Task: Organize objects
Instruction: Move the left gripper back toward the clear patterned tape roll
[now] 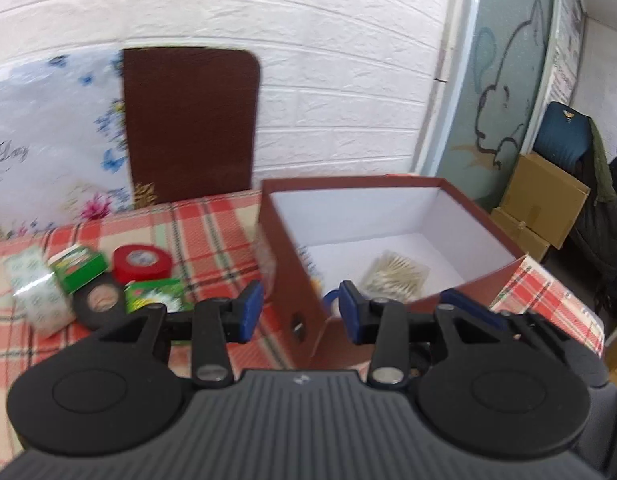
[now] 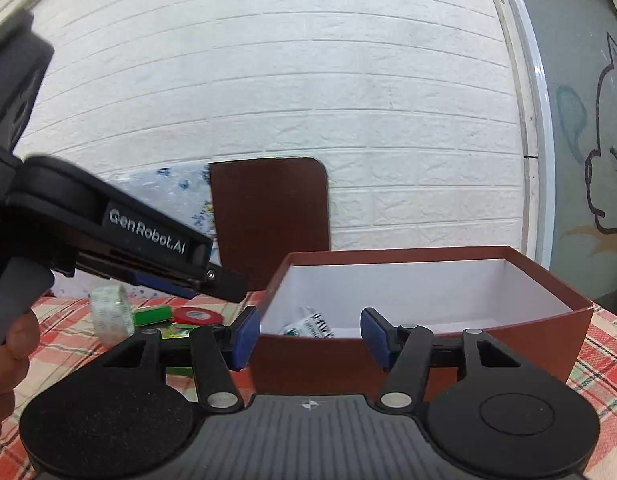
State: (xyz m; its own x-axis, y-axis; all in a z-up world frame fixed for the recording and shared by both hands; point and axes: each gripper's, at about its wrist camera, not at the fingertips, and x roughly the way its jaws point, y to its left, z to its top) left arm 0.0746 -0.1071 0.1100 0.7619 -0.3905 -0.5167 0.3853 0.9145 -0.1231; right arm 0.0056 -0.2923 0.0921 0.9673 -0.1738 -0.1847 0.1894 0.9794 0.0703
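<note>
Both grippers hang with jaws spread and nothing between them: the left gripper (image 1: pixel 302 312) over the near corner of the brown box (image 1: pixel 292 264), the right gripper (image 2: pixel 308 338) level before its front wall. Only the left wrist view looks down inside, onto a bundle of cotton swabs (image 1: pixel 396 276). Beside the box on the plaid cloth (image 1: pixel 212 224) lie one red tape roll (image 1: pixel 142 264), one black roll (image 1: pixel 100 304), two green packets (image 1: pixel 80 268) and one clear tape roll (image 1: pixel 36 292).
</note>
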